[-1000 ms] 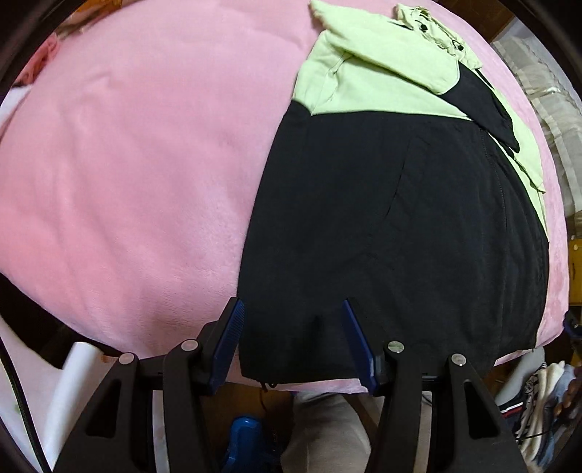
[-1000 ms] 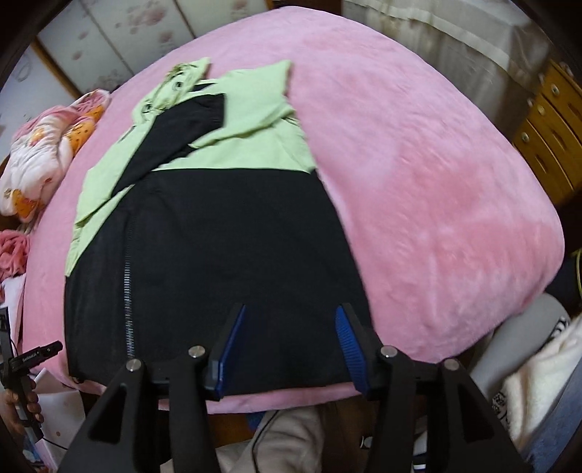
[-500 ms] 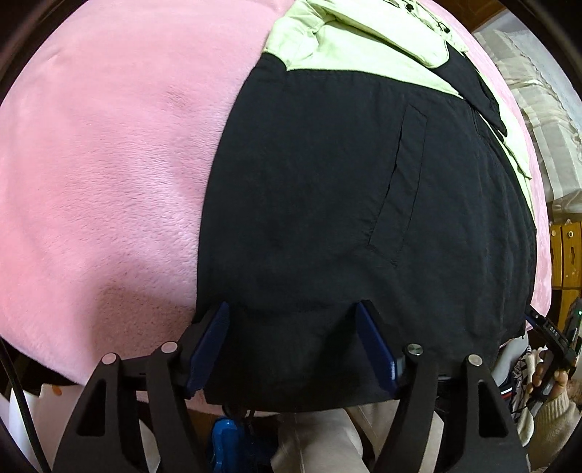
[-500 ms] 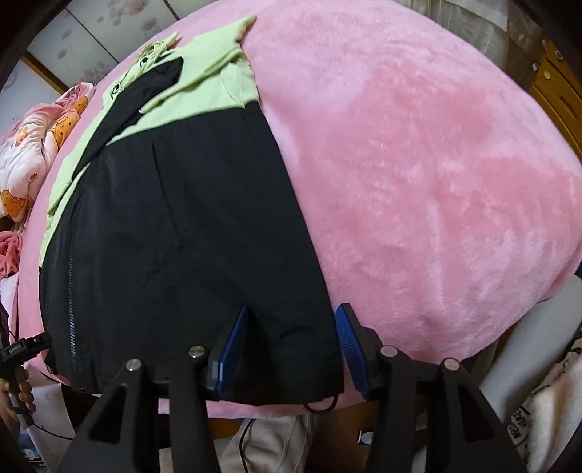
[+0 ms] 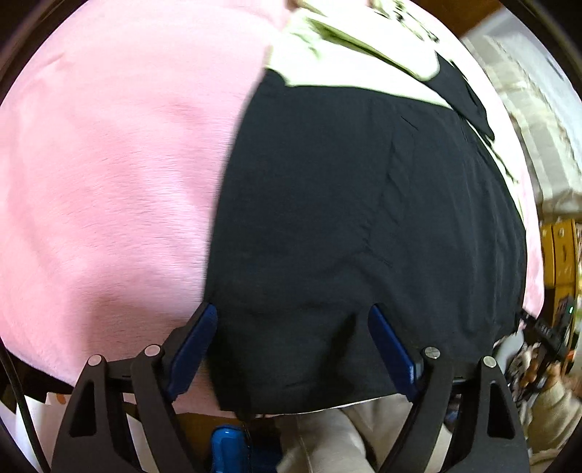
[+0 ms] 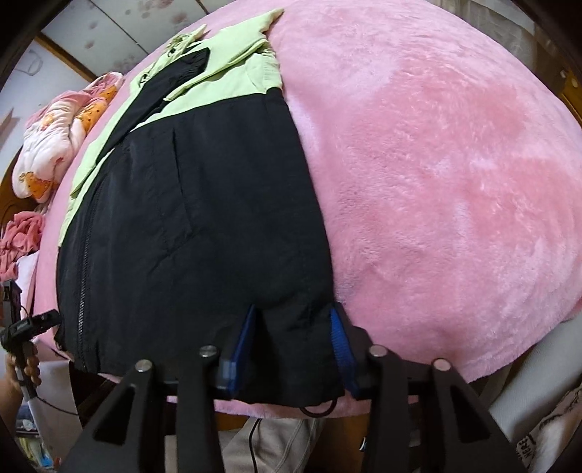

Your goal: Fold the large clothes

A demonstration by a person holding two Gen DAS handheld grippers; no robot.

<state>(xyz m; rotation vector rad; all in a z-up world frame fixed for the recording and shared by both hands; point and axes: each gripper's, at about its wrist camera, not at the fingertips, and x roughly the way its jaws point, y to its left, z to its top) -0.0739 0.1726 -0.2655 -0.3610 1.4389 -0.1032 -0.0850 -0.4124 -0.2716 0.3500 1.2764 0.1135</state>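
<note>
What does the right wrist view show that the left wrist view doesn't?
Right wrist only: the jacket's zipper, a crumpled floral quilt beyond it, and the right gripper, jaws closing with a corner of the black hem bunched between them.

Left wrist only: the left gripper, jaws opening astride the hem's other corner, pads not pinching it, and yellow wooden drawers.

Both: the black and lime-green jacket spread flat on the pink fleece blanket.

Big bed under a soft, fluffy pink blanket (image 6: 454, 174). At the far end, a crumpled pink and orange flowered quilt (image 6: 54, 142). Behind it, pale wall panels with faint flower prints (image 6: 120, 25) and brown wooden trim. Off to one side, a yellow wooden chest of drawers (image 5: 560, 254) and a light lacy curtain (image 5: 538, 109).
</note>
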